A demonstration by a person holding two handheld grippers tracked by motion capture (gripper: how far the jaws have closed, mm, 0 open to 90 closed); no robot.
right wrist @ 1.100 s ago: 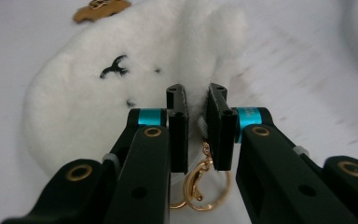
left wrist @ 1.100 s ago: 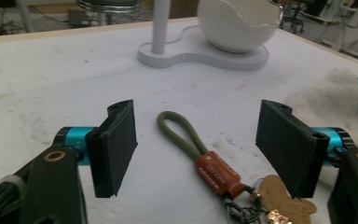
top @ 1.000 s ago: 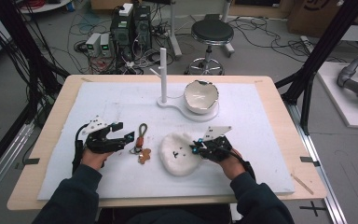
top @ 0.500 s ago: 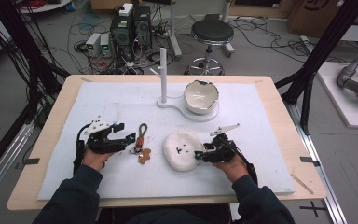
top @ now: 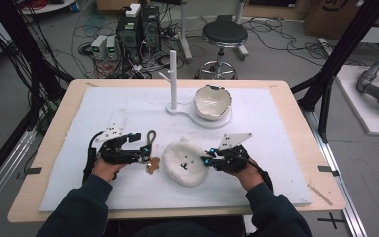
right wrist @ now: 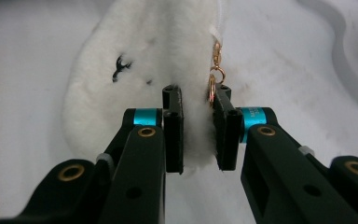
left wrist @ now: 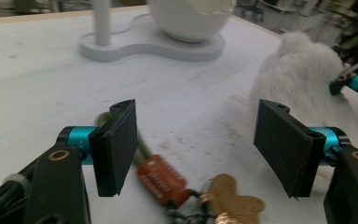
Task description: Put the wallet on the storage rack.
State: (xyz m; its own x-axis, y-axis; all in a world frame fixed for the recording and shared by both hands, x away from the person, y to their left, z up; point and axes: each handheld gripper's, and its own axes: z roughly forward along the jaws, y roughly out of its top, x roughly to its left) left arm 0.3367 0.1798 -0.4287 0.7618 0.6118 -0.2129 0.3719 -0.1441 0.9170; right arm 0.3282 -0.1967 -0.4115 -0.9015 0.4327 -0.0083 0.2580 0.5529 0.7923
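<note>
White plush (top: pixel 185 162) lies mid-table, its edge pinched in the right tool (right wrist: pixel 196 133), whose jaws have just been closing; left tool (left wrist: pixel 198 140) gapes over the keychain (left wrist: pixel 193 189), stand (top: pixel 173 81) untouched, so hanging remains.

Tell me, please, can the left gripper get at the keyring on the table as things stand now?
Probably yes. The left gripper has its jaws open just above the keyring, and nothing lies between them; the white plush toy sits off to one side.
</note>
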